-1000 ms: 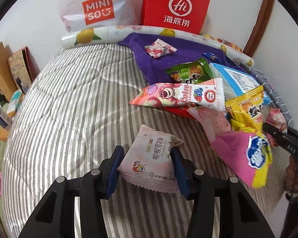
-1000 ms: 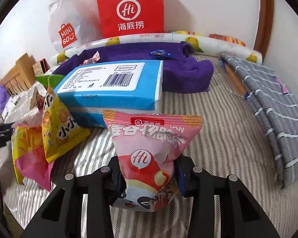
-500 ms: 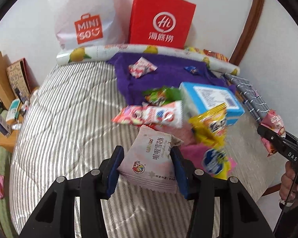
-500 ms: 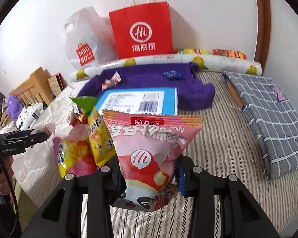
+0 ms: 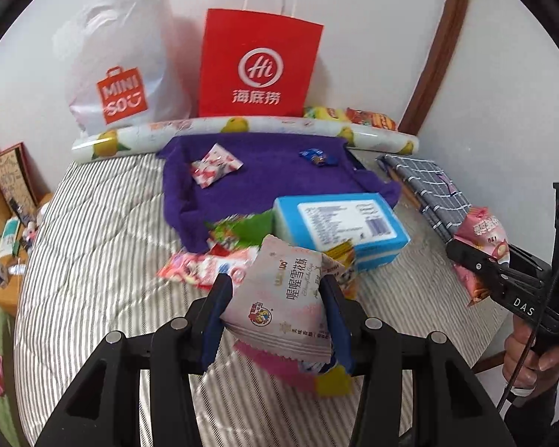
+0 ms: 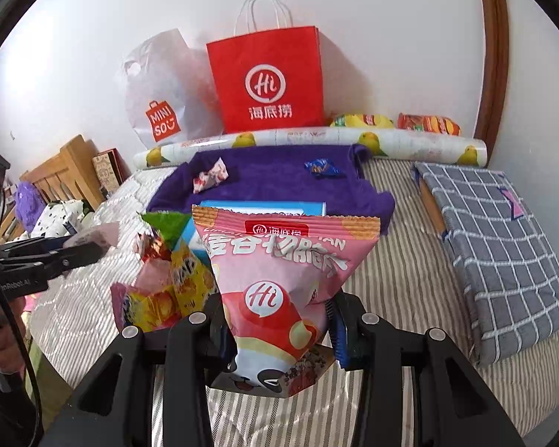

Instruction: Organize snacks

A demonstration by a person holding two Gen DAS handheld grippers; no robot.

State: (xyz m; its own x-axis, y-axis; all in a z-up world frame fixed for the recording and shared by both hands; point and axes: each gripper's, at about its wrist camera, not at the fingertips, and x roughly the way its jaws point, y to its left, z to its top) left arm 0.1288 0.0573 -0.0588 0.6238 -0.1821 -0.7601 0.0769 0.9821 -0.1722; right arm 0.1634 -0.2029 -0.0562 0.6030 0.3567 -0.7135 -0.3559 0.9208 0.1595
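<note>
My left gripper (image 5: 275, 305) is shut on a pale pink snack packet (image 5: 283, 305) and holds it above the striped bed (image 5: 93, 246). My right gripper (image 6: 279, 316) is shut on a pink Hi crisps bag (image 6: 279, 272), also lifted; it shows at the right of the left wrist view (image 5: 480, 238). A pile of snack packs (image 6: 160, 283) lies below beside a blue box (image 5: 339, 223). A red-white candy packet (image 5: 214, 165) and a blue candy (image 5: 316, 156) lie on the purple cloth (image 5: 264, 178). A red Hi paper bag (image 5: 259, 63) and a white Miniso bag (image 5: 123, 63) stand against the wall.
A fruit-print roll (image 5: 242, 130) lies along the back of the bed. A folded grey checked cloth (image 6: 503, 238) lies at the right. More snack packs (image 6: 391, 121) sit behind the roll. Wooden furniture (image 6: 63, 175) stands left of the bed.
Both grippers have risen and drawn back from the bed with their packets, so the snack pile, blue box and bags look smaller and farther away.
</note>
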